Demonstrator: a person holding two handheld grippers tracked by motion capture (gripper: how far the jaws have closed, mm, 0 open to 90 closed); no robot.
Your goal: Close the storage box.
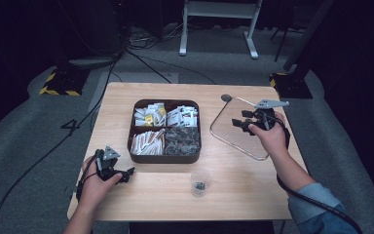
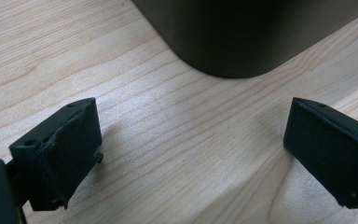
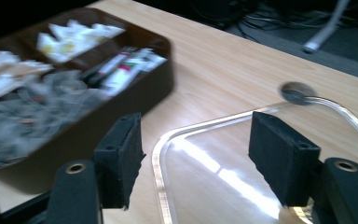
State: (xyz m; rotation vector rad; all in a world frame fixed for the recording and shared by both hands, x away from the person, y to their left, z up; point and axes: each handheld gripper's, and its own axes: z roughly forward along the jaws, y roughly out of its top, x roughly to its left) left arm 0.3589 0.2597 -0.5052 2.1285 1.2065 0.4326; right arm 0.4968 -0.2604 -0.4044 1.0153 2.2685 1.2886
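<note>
While the left gripper (image 1: 125, 174) rests low on the wooden table (image 1: 243, 195) near its front-left corner, its jaws stand wide apart with bare wood between them, nothing grasped; the left gripper view shows the rounded corner of the dark compartment tray (image 2: 242, 37) just ahead of the pads. Right gripper (image 1: 239, 122) is held over the clear lid (image 1: 233, 134), which lies flat on the table to the right of the tray, well apart from the left hand (image 1: 95, 183). Its jaws are released: in the right gripper view they hang above the lid's (image 3: 205, 163) near rim with a gap on each side, and whether a pad touches the plastic cannot be told. Tray (image 1: 164, 130) sits mid-table, four compartments filled with sachets and packets, uncovered. A small clear cup (image 1: 200, 182) with dark contents stands just in front of the tray. The right hand (image 1: 271, 139) grips the tool from behind.
</note>
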